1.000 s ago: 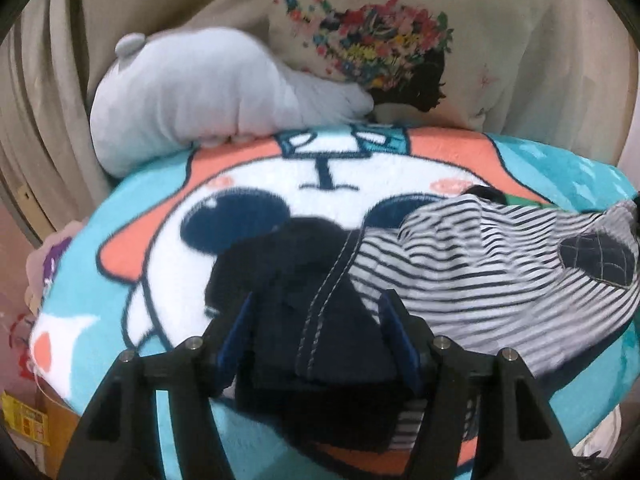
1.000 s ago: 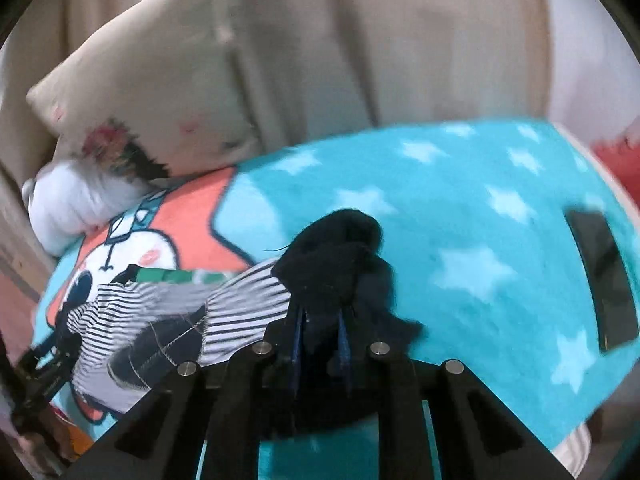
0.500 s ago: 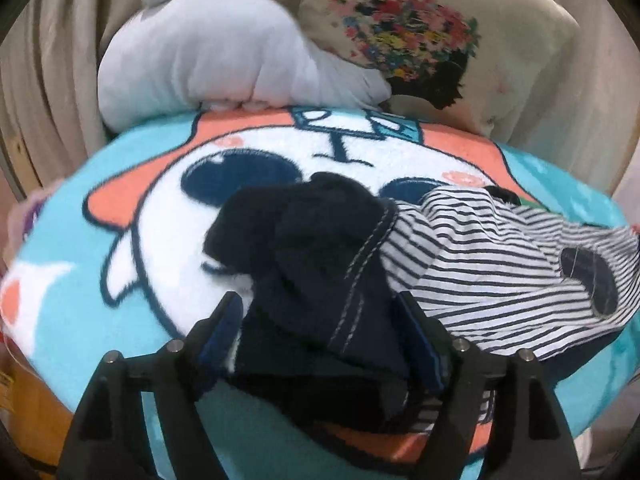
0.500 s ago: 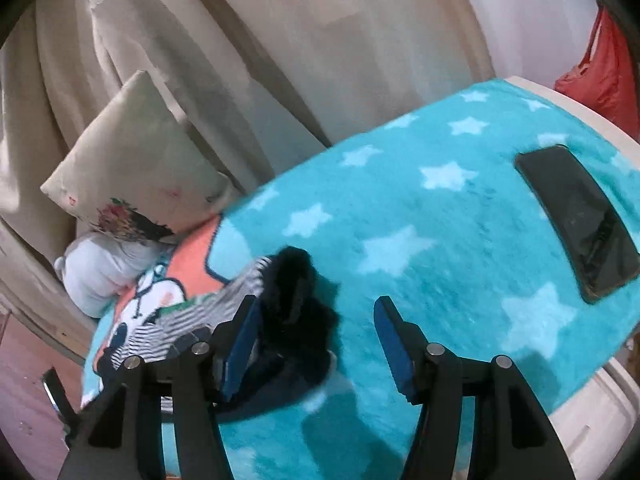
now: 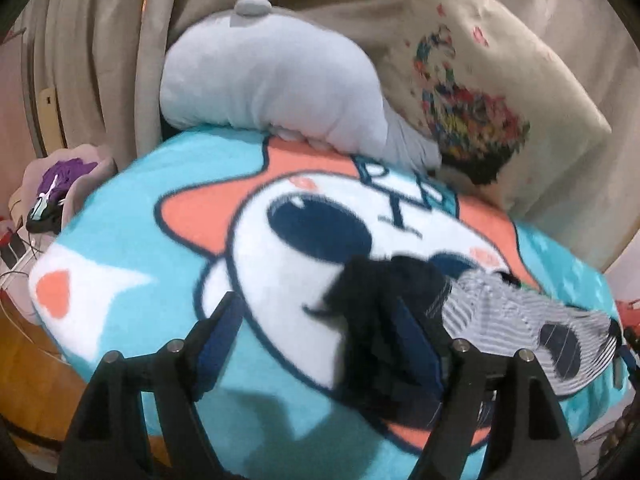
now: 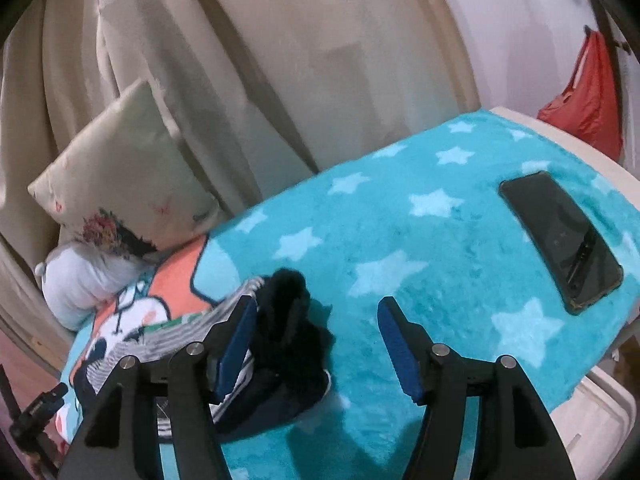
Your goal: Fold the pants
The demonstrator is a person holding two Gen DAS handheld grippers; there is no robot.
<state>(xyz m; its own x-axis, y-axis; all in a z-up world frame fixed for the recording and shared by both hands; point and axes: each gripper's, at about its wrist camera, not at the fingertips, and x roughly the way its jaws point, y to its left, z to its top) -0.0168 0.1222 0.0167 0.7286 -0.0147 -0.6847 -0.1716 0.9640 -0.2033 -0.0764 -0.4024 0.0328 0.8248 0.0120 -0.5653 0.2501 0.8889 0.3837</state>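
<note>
dark navy pants with a black-and-white striped lining [image 5: 404,320] lie bunched in a loose heap on a fleecy turquoise cartoon-print blanket [image 5: 132,216], partly over the white face and orange patches of the printed figure; the striped part spreads toward the right in the left wrist view, with a dark patch showing on it. in the right wrist view the same heap [image 6: 280,332] sits at the left half of the blanket, where the star pattern meets the orange print, a dark fold standing up at its top. left gripper [image 5: 316,328] is spread wide, holding nothing; its right blue-padded finger lies against or over the dark cloth, its left finger over bare blanket. right gripper [image 6: 316,332] is likewise released and wide; its left finger is beside the heap, possibly touching it, its right finger over plain starred blanket, apart from the cloth. behind the blanket: a pale grey plush pillow [image 5: 272,88] resting on the blanket's far edge, and a cream square cushion with a colourful floral print [image 5: 492,92] leaning just beside it. beige curtains [image 6: 248,64] hang behind both. a black flat smartphone [image 6: 560,236] lies on the starred part, well apart from the pants. a red cloth bag [image 6: 588,108] hangs at the far right.
</note>
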